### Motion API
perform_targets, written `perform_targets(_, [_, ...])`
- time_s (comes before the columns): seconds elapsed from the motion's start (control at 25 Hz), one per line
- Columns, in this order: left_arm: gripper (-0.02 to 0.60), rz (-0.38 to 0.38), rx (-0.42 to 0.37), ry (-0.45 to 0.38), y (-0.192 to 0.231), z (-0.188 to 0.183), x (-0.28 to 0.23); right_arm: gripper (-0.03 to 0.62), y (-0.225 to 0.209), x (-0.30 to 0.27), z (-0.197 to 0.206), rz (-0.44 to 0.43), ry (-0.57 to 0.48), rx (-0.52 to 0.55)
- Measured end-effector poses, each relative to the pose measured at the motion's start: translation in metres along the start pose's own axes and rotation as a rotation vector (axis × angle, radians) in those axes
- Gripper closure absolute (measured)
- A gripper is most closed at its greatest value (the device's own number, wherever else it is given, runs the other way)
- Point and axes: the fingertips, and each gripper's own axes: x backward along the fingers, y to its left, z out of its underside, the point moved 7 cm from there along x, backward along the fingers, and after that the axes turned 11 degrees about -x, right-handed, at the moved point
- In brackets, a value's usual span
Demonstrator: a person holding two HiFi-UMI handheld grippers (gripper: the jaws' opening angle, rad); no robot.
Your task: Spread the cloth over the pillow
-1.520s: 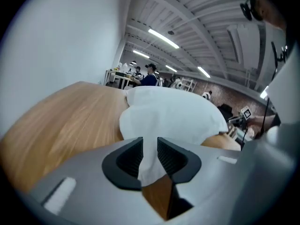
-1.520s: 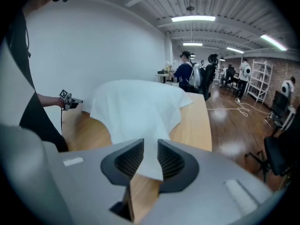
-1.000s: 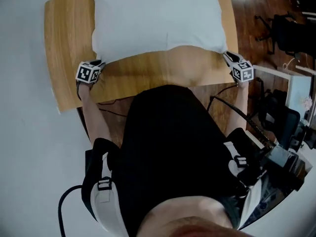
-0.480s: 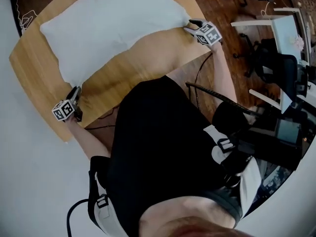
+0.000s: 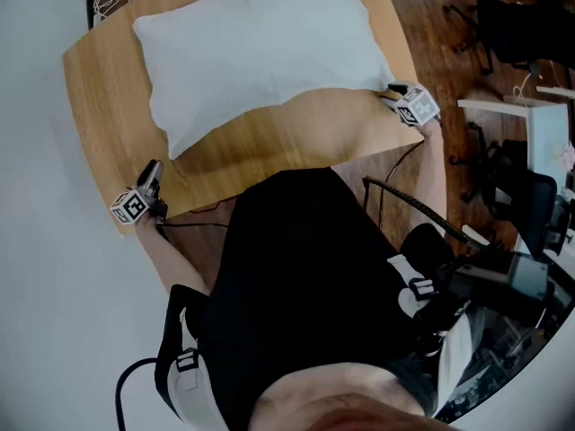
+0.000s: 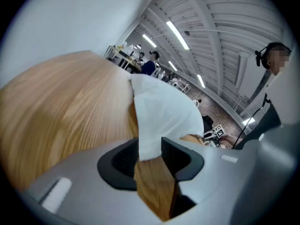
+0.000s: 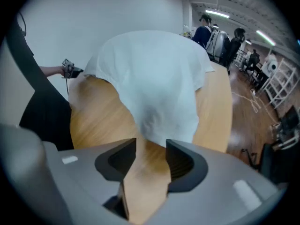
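A white cloth (image 5: 260, 52) lies spread over the pillow on the round wooden table (image 5: 269, 137). My left gripper (image 5: 151, 176) sits at the cloth's near left corner. In the left gripper view its jaws (image 6: 150, 146) are opening, and the corner of the cloth (image 6: 164, 111) lies loose in the gap without being pinched. My right gripper (image 5: 391, 93) is at the near right corner. In the right gripper view it (image 7: 151, 146) stands open, with the cloth's edge (image 7: 150, 74) just ahead of the fingertips and bare wood between the pads.
The person's black-clad torso (image 5: 296, 277) fills the space below the table's near edge. Black chairs (image 5: 521, 34) and a white shelf (image 5: 548, 133) stand on the dark floor to the right. A thin cable (image 5: 108, 3) lies at the table's far left.
The head view has swung, so the table sits at a different slant. Both grippers stay at the cloth's near corners. The left one has drawn slightly back from its corner.
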Motion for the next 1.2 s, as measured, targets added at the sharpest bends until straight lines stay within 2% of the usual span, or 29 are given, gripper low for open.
perform_targets(0.08, [0.44,0.015,-0.071,-0.095,-0.014,-0.041,-0.004,0.395,-0.017,0.03,-0.018,0.094,-0.042,0.042])
perform_targets(0.16, [0.445,0.067,-0.13,-0.19,-0.029,-0.084,-0.018,0.395,-0.037,0.046,-0.056,0.183,-0.153,0.07])
perform_targets(0.2, [0.445,0.104,-0.144,-0.238,-0.036,-0.104,-0.03,0.395,-0.043,0.042,-0.074,0.197,-0.196,0.076])
perform_targets(0.28, [0.445,0.184,-0.125,-0.313,-0.05,-0.131,-0.061,0.411,-0.043,0.017,-0.088,0.138,-0.193,0.066])
perform_targets(0.36, [0.445,0.21,-0.082,-0.288,-0.06,-0.13,-0.095,0.427,-0.034,-0.01,-0.073,0.033,-0.109,0.029])
perform_targets(0.44, [0.445,0.106,-0.09,-0.191,-0.053,-0.104,-0.103,0.43,-0.032,-0.024,-0.05,0.004,-0.053,-0.016])
perform_targets(0.48, [0.445,0.031,-0.099,-0.173,-0.047,-0.088,-0.093,0.43,-0.03,-0.025,-0.047,0.006,-0.065,-0.035])
perform_targets(0.52, [0.445,-0.031,-0.095,-0.193,-0.043,-0.074,-0.077,0.43,-0.027,-0.022,-0.05,0.004,-0.108,-0.059])
perform_targets(0.56, [0.445,-0.071,-0.081,-0.247,-0.043,-0.065,-0.058,0.43,-0.023,-0.011,-0.055,-0.008,-0.186,-0.099])
perform_targets(0.6, [0.443,-0.084,-0.069,-0.323,-0.047,-0.065,-0.042,0.438,-0.022,0.01,-0.061,-0.04,-0.309,-0.164])
perform_targets(0.64, [0.443,-0.067,-0.074,-0.405,-0.056,-0.079,-0.032,0.461,-0.022,0.039,-0.067,-0.098,-0.477,-0.252])
perform_targets(0.72, [0.443,0.036,-0.137,-0.55,-0.092,-0.137,-0.034,0.573,-0.018,0.108,-0.084,-0.268,-0.856,-0.402])
perform_targets(0.76, [0.443,0.083,-0.189,-0.6,-0.116,-0.166,-0.036,0.591,-0.01,0.138,-0.097,-0.354,-0.998,-0.423])
perform_targets(0.84, [0.448,0.158,-0.296,-0.663,-0.167,-0.204,-0.035,0.591,0.017,0.176,-0.124,-0.474,-1.141,-0.363])
perform_targets(0.96, [0.451,0.269,-0.398,-0.709,-0.233,-0.233,-0.045,0.591,0.063,0.2,-0.161,-0.552,-1.209,-0.224])
perform_targets(1.08, [0.451,0.342,-0.437,-0.7,-0.282,-0.234,-0.056,0.591,0.109,0.199,-0.186,-0.618,-1.211,-0.097])
perform_targets(1.2, [0.451,0.364,-0.437,-0.653,-0.319,-0.212,-0.069,0.591,0.152,0.189,-0.195,-0.716,-1.182,0.033])
